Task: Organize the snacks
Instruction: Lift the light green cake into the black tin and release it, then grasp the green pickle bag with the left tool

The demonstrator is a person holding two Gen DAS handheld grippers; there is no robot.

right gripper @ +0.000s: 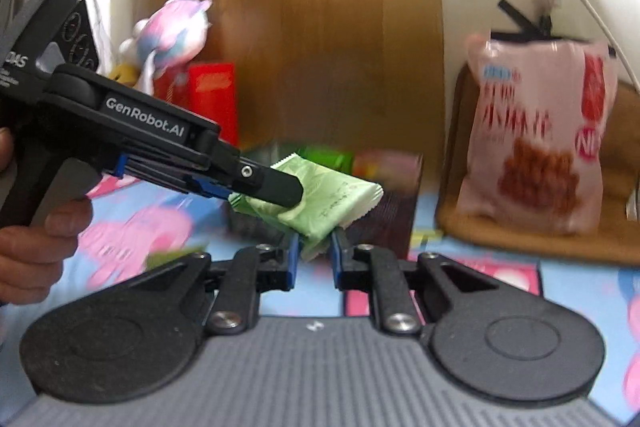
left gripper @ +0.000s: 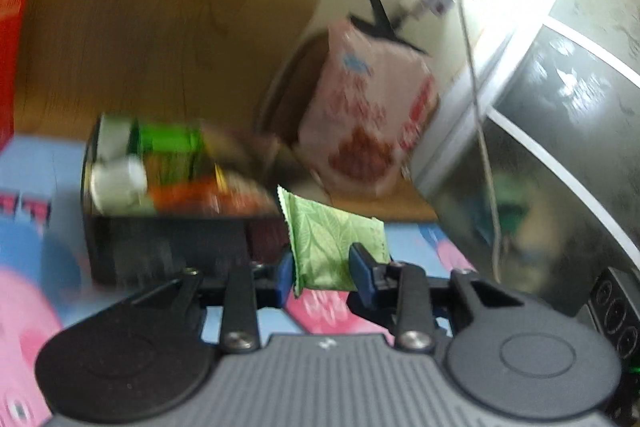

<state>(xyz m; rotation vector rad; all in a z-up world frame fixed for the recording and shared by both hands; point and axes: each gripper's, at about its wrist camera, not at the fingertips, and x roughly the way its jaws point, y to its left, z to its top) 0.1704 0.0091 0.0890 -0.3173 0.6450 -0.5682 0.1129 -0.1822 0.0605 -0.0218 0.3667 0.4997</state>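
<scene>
In the left wrist view my left gripper [left gripper: 320, 263] is shut on a green leaf-patterned snack packet [left gripper: 332, 239], held upright between the blue pads. From the right wrist view, my right gripper [right gripper: 315, 247] is shut on the lower end of a pale green packet [right gripper: 340, 195]. The left gripper [right gripper: 290, 193] reaches in from the left with its own green packet [right gripper: 260, 205], and the two packets overlap there. Behind them stands a dark box [left gripper: 168, 239] holding green, orange and white snacks, blurred in both views.
A pink snack bag [right gripper: 536, 131] stands on a wooden tray [right gripper: 520, 239] at the right by the wall. A red box [right gripper: 212, 99] and a plush toy [right gripper: 172, 27] sit at the back left. A hand [right gripper: 36, 247] grips the left tool. The tablecloth [right gripper: 580, 291] is blue with pink cartoons.
</scene>
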